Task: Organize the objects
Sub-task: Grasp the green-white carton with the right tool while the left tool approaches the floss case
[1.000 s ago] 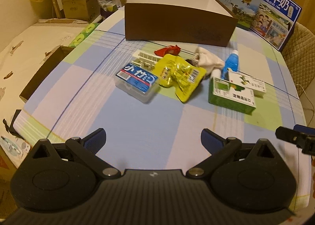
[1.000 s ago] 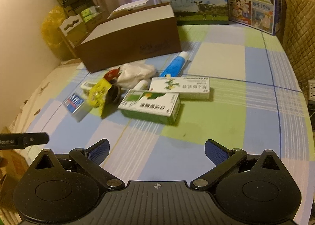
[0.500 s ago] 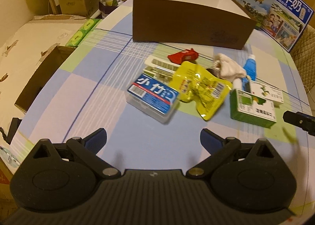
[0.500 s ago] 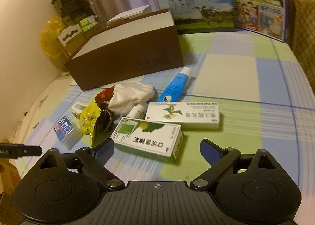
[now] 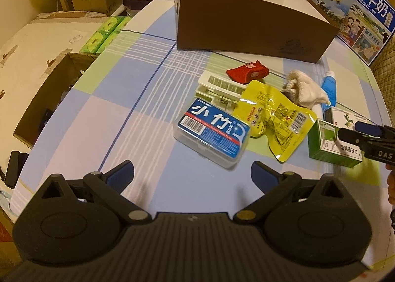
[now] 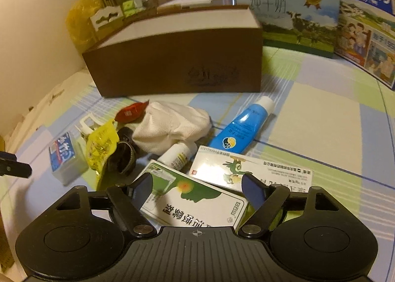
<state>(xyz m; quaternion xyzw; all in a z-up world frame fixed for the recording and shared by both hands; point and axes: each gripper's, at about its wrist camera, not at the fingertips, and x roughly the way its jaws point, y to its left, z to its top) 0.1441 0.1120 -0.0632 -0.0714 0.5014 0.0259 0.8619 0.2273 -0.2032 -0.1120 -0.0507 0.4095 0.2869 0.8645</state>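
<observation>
straddling green box [image 6: 195,201], right claw [image 6: 197,189] spread wide; left claw [image 5: 192,176] hovering open.

milk cartons [image 6: 286,10]: 2 | medicine boxes [image 6: 197,205]: 2 | tube [image 6: 243,126]: 1 | brown box [image 5: 249,23]: 1

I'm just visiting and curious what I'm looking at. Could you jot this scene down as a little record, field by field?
setting: table with checked cloth
container: brown box, open top, at the far side
loose items: blue-labelled clear case, yellow pouch, red packet, white cloth, blue tube, green carton, white carton
left tool: open, short of the clear case, holding nothing
right tool: open, fingers either side of the green carton, not closed
behind the box: milk cartons
</observation>
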